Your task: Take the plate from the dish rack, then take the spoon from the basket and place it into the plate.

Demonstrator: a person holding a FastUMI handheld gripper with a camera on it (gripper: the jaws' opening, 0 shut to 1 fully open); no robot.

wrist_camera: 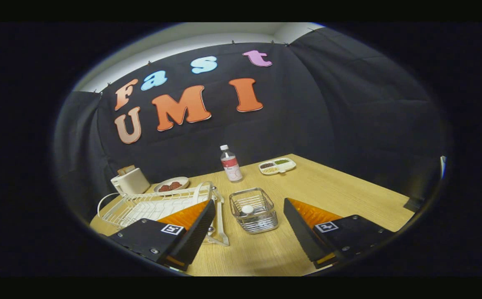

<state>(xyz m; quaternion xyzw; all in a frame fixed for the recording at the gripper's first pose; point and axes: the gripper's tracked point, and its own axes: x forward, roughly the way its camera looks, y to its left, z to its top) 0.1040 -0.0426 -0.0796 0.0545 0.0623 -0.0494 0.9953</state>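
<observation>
Gripper [249, 232] was held above the near part of the light wood-grain bench [348, 195], fingers spread wide apart w/ nothing between them but bare bench top. Just ahead of the gap stood a small square wire basket w/ clear walls [253, 210], upright, approx. mid-bench; inside it a spoon w/ a white rounded end [247, 209] showed, rest of it too small to make out. White wire dish rack [157, 205] sat at the bench's left side, partly behind the left finger, w/ a curved white plate [204, 192] standing on edge at its right end, near the basket but apart from it. Beyond the rack, toward the far left corner: white boxy toaster [130, 181] w/ bread in the slot, and beside it a shallow bowl of dark red items [171, 185]. Clear plastic bottle w/ white cap and red label [230, 163] stood upright at the far edge, centre. Right of it, a white divided tray of green and brown foods [277, 165] lay near the far right corner.
</observation>
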